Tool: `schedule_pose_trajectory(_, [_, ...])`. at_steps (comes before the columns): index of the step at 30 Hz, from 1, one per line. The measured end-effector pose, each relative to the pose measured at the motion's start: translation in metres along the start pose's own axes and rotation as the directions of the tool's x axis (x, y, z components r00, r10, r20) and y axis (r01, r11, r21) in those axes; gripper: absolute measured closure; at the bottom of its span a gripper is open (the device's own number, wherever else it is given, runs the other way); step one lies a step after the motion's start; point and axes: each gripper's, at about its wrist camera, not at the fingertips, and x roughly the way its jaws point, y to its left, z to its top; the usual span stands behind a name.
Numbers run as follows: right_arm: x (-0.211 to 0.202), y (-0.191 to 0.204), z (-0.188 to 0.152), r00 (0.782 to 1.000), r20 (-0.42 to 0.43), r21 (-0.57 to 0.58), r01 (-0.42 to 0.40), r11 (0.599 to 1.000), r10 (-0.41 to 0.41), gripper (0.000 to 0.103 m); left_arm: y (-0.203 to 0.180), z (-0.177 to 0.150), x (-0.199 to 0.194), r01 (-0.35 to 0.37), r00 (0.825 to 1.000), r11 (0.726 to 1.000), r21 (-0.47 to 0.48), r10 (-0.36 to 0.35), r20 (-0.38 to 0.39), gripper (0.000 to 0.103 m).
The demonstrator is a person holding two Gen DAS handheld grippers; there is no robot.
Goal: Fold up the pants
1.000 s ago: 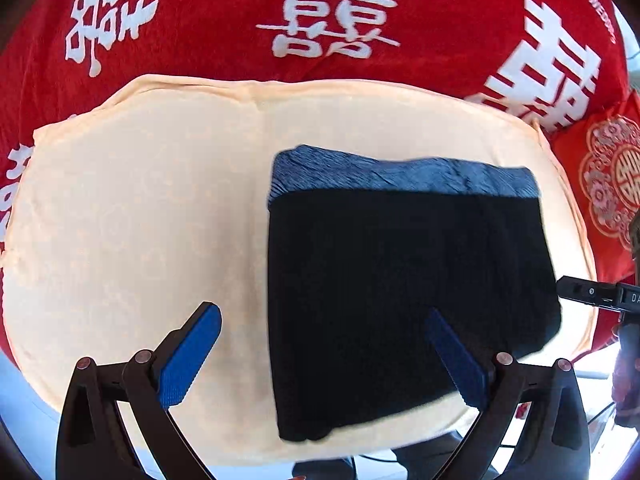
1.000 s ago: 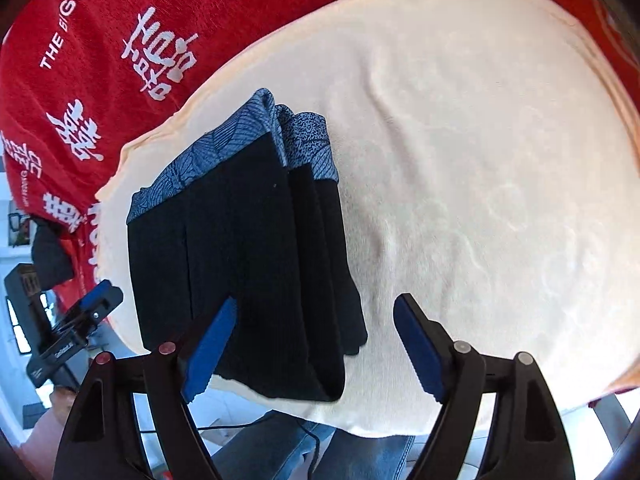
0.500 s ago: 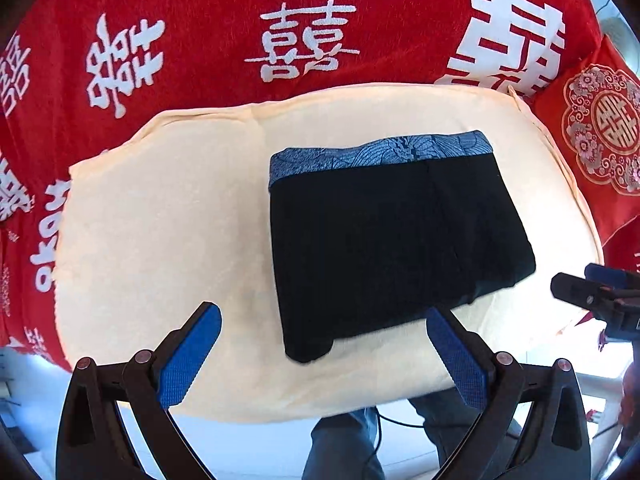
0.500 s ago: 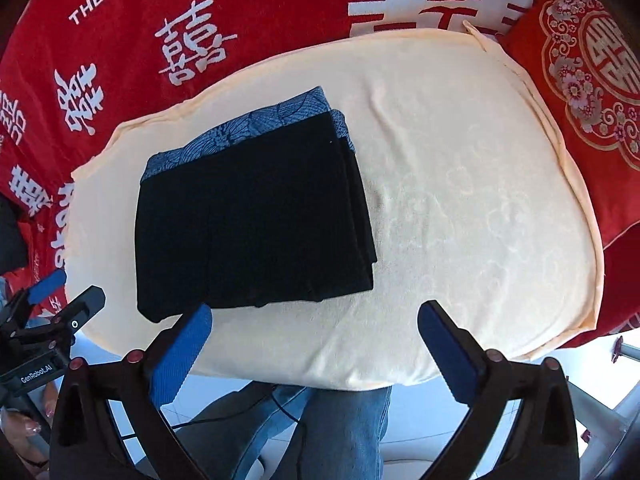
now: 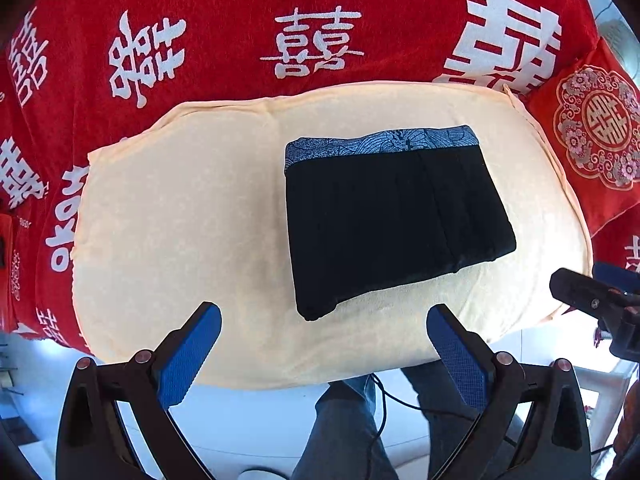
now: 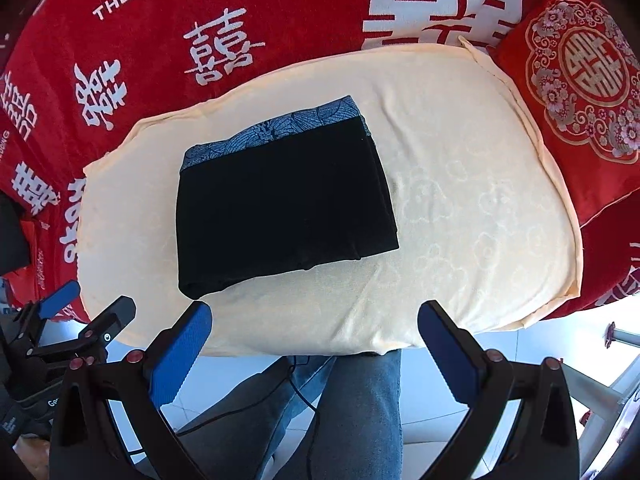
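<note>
Cream cushion (image 5: 168, 216) w/ folded pants (image 5: 384, 216), both hand-held grippers (image 5: 324, 344) (image 6: 316, 340) released, raised off it

My right gripper (image 6: 314, 326) hangs wide apart above the cream cloth (image 6: 460, 200), holding nothing; the folded pants (image 6: 284, 204) (blue waistband farthest from me) lie flat on it.

1. Pants (image 5: 392, 216): matt black ribbed knit, with a patterned blue woven-looking waistband (image 5: 380, 142).
2. Cream cloth (image 5: 180, 220): soft, faint cloud pattern, slightly wrinkled.
3. Red blanket (image 5: 224, 8): fuzzy, plush-looking.
4. Hand-held gripper pads (image 5: 188, 356): blue textured rubbery stuff on matt black plastic.
</note>
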Motion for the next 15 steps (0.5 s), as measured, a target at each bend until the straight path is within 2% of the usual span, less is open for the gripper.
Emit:
schedule_pose_trajectory(7, [-0.014,0.016,0.005,1.000,0.014,-0.007,0.020,1.000,-0.020,0.000,0.008,0.003,-0.009,-0.004,1.000,1.000,0.007,0.004,0.000,0.000])
schedule_pose_trajectory(15, [-0.019,0.023,0.012,0.999,0.009,-0.059,0.035,0.998,-0.035,0.000,0.005,0.010,-0.022,-0.040,0.999,0.999,-0.010,0.040,0.019,0.000])
